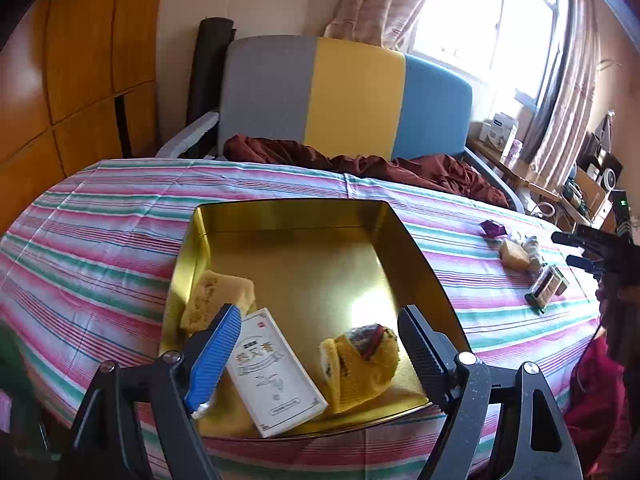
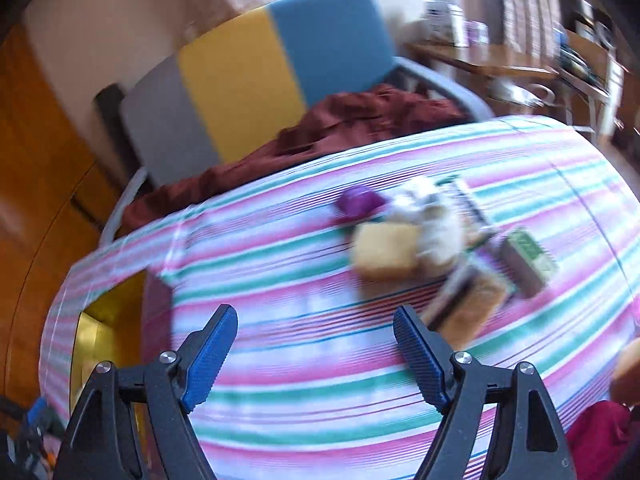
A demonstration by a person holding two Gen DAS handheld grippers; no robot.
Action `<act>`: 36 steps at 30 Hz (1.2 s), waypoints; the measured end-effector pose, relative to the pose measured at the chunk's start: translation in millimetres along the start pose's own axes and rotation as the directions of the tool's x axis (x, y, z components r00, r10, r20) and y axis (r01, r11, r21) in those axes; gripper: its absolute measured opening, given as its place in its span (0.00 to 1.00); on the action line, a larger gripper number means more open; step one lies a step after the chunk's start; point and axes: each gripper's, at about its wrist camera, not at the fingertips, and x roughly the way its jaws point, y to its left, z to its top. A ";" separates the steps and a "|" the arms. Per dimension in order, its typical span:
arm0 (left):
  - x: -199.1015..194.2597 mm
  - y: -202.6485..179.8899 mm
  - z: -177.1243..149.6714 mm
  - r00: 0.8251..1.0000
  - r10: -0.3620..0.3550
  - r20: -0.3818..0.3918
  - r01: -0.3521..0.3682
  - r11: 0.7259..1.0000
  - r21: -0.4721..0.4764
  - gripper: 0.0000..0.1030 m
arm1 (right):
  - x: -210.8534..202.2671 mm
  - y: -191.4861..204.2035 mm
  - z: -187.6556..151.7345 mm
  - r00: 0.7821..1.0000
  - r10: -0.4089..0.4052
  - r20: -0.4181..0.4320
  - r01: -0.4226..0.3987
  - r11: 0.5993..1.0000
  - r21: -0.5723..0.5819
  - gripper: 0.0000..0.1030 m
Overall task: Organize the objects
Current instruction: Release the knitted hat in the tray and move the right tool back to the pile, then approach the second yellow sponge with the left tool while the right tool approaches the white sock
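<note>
A gold tin tray (image 1: 288,216) sits on the striped tablecloth. In it lie a pale cake piece (image 1: 216,300), a white box with printed characters (image 1: 272,372) and a yellow wrapped cake roll (image 1: 360,364). My left gripper (image 1: 320,352) is open and empty, hovering over the tray's near end above the box and roll. My right gripper (image 2: 316,344) is open and empty above the cloth; it also shows at the right edge of the left wrist view (image 1: 588,248). Beyond it lie a purple wrapper (image 2: 358,202), a yellow cake block (image 2: 384,256), a white packet (image 2: 436,220) and a green-labelled pack (image 2: 528,260). The right wrist view is blurred.
A grey, yellow and blue chair (image 1: 344,92) with a dark red cloth (image 1: 360,164) stands behind the table. A wooden cabinet (image 1: 60,60) is at the left. A cluttered side table (image 1: 516,160) stands at the right by the window. The tray's corner shows at the left in the right wrist view (image 2: 100,320).
</note>
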 end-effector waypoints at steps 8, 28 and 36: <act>15.1 -30.7 6.8 0.999 -0.036 -0.032 0.038 0.998 0.057 0.79 | 10.0 -92.5 39.1 0.998 -0.059 0.029 0.051 0.972 0.229 0.79; 50.5 -118.8 25.1 0.986 -0.134 -0.101 0.150 0.974 0.168 0.80 | 103.7 -92.7 64.5 0.996 0.068 -0.056 -0.062 0.992 0.107 0.81; 56.4 -157.3 28.7 0.977 -0.182 -0.114 0.205 0.951 0.231 0.81 | 104.7 -76.2 54.4 0.942 0.289 -0.173 -0.277 0.957 0.090 0.68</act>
